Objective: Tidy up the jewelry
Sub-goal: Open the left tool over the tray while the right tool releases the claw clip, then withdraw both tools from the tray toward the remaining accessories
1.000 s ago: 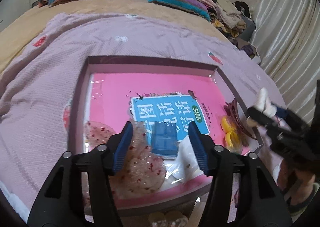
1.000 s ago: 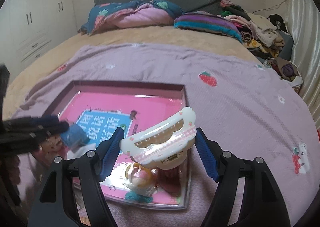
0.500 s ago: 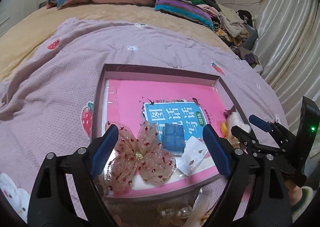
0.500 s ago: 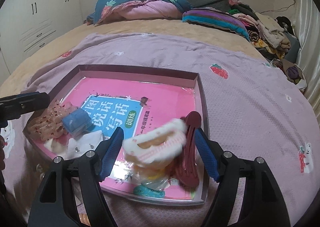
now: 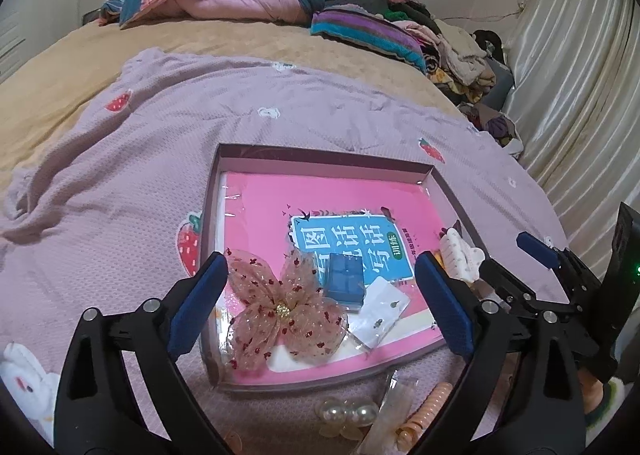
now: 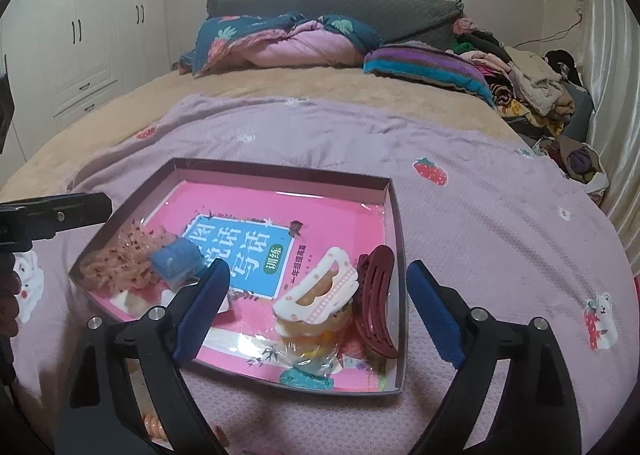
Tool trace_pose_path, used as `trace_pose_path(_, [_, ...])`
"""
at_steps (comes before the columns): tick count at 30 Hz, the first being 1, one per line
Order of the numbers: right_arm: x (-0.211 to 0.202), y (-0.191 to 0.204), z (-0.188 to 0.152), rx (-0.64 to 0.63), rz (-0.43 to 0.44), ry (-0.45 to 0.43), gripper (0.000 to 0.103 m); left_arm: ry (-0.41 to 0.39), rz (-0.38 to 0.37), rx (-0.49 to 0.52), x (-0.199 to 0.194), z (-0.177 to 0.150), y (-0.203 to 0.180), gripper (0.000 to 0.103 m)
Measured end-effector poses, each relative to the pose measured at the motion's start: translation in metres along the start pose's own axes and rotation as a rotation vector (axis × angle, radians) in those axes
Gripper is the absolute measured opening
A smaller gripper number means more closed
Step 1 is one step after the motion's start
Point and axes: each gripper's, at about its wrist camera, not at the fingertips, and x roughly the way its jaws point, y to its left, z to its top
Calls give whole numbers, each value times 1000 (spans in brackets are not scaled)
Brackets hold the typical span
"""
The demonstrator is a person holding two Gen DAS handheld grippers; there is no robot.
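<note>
A shallow box (image 5: pixel 320 159) (image 6: pixel 396 223) with a pink book inside lies on the purple bedspread. In it are a sheer pink bow (image 5: pixel 280 311) (image 6: pixel 124 255), a small blue box (image 5: pixel 344 277) (image 6: pixel 176 259), a clear packet with earrings (image 5: pixel 380 311), a cream claw clip (image 6: pixel 316 291) (image 5: pixel 460 255) and a dark red hair clip (image 6: pixel 376 299). My left gripper (image 5: pixel 320 303) is open and empty above the bow. My right gripper (image 6: pixel 316 311) is open and empty just before the cream clip.
Pearl hair ties (image 5: pixel 344 415), a clear clip (image 5: pixel 392 407) and an orange coil tie (image 5: pixel 424 411) lie on the bedspread in front of the box. Folded quilts (image 6: pixel 280 43) and a clothes pile (image 6: pixel 520 79) sit at the bed's head. Curtains (image 5: pixel 580 95) hang at right.
My right gripper opened and let the cream claw clip drop into the box beside the red clip. My left gripper opened wider and both pulled back from the box.
</note>
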Motion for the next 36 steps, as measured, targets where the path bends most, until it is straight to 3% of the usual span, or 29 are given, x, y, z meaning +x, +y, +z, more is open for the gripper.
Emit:
trace_pose_path(25, [-86,-6,-2,37,-26,-137,96,-67,-23,-32,-59,-15,-6,93])
trace_pose_path(36, [-107,2,-15,16,-40,-120,96,-73,-20,-1,-83,-34,-16,93])
